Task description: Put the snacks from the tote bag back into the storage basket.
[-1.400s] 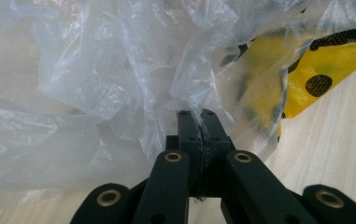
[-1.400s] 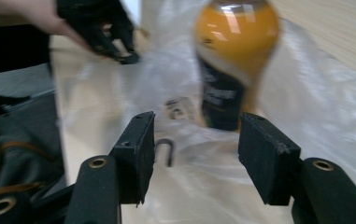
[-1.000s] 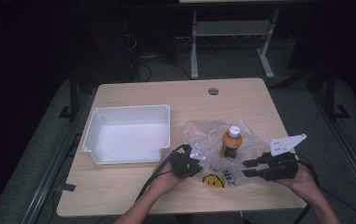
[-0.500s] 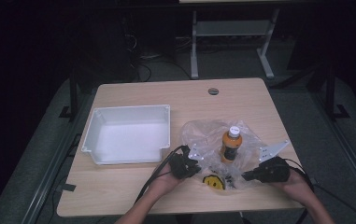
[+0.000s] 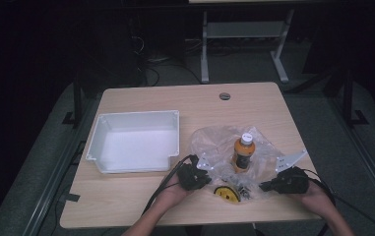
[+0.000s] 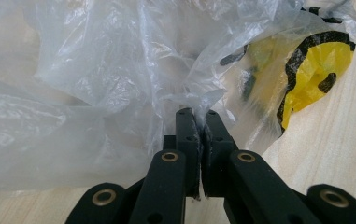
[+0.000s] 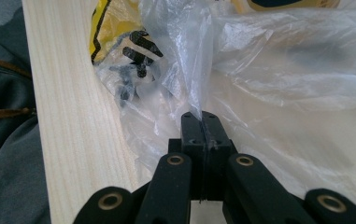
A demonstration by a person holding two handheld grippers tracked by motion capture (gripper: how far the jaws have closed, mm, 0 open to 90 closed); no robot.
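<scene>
Right gripper (image 5: 265, 186) was lowered since earlier frame, from above table (image 5: 140, 206) to plastic bag's (image 5: 261, 160) right edge; its jaws had just been closing and were seen clamped on fold of film. Left gripper (image 5: 202, 178) was kept at bag's left edge, jaws pinched together on film too. Bag lay near front table edge, orange bottle (image 5: 242, 153) upright within, yellow item (image 5: 227, 192) at front. Opposite edges appeared gripped so mouth could be spread. White tray (image 5: 101, 147) was left apart at left.
</scene>
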